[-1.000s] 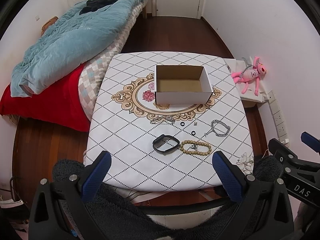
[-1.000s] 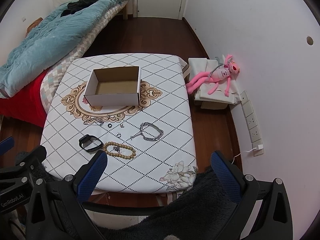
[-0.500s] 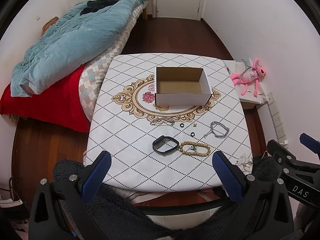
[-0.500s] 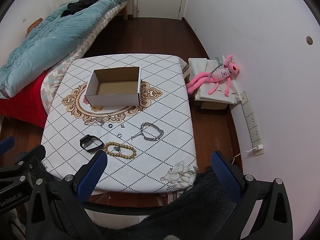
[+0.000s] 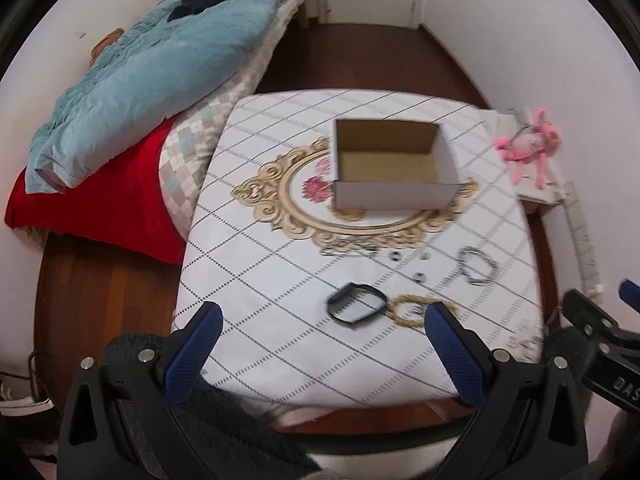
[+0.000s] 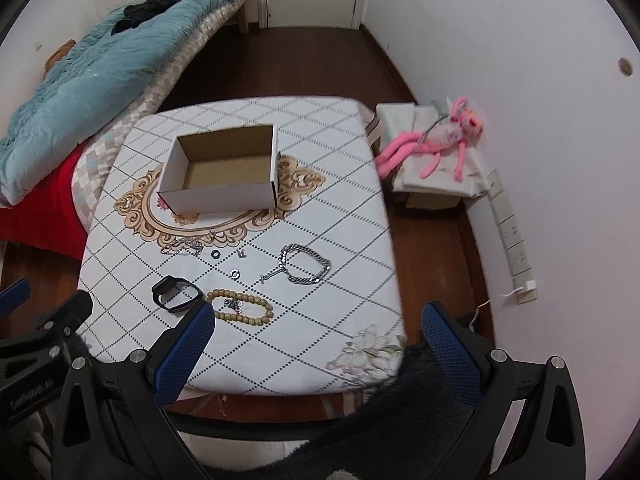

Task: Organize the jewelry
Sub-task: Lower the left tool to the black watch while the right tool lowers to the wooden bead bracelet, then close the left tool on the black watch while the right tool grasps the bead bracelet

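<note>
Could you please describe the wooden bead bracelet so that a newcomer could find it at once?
On the table, look to the near edge, well in front of the cardboard box. The wooden bead bracelet lies right of the black band; it alone is tan beads.

A blue quilt (image 6: pixel 100 64) lay heaped on the bed, over a red cover (image 5: pixel 92 200), with black clothing (image 6: pixel 152 0) on top. A pink plush toy (image 6: pixel 436 142) sprawled on a white box (image 6: pixel 420 176) by the wall, near wall sockets (image 6: pixel 514 236). The floor (image 6: pixel 316 64) was dark wood.
</note>
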A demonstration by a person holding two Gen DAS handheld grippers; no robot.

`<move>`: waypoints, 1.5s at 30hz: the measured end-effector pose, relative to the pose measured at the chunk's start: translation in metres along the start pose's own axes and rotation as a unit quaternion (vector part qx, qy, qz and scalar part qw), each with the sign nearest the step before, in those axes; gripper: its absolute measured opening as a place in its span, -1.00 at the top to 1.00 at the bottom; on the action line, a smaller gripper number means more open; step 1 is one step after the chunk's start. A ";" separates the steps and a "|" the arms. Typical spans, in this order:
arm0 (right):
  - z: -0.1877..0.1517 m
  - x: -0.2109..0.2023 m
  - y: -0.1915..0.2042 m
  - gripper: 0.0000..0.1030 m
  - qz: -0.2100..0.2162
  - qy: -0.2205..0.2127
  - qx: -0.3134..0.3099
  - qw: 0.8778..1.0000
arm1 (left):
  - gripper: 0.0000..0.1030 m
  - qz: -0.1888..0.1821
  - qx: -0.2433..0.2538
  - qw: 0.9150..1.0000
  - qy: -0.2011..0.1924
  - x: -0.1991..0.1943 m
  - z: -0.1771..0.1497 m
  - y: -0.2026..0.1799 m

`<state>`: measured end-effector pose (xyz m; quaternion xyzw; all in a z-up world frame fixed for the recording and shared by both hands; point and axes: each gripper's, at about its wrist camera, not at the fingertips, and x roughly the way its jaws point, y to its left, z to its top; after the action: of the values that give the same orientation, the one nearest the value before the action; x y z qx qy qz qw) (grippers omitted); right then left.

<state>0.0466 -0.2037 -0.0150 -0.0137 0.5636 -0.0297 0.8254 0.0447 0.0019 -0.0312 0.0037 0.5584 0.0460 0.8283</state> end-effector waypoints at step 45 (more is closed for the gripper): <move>-0.050 0.206 0.073 0.66 0.037 0.108 -0.054 0.992 | 0.83 -0.038 -0.012 0.994 0.105 0.177 -0.030 0.024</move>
<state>0.0777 -0.1431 -0.2285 -0.0342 0.6503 0.0299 0.7583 0.0812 0.0385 -0.2051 -0.0320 0.6415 0.0216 0.7661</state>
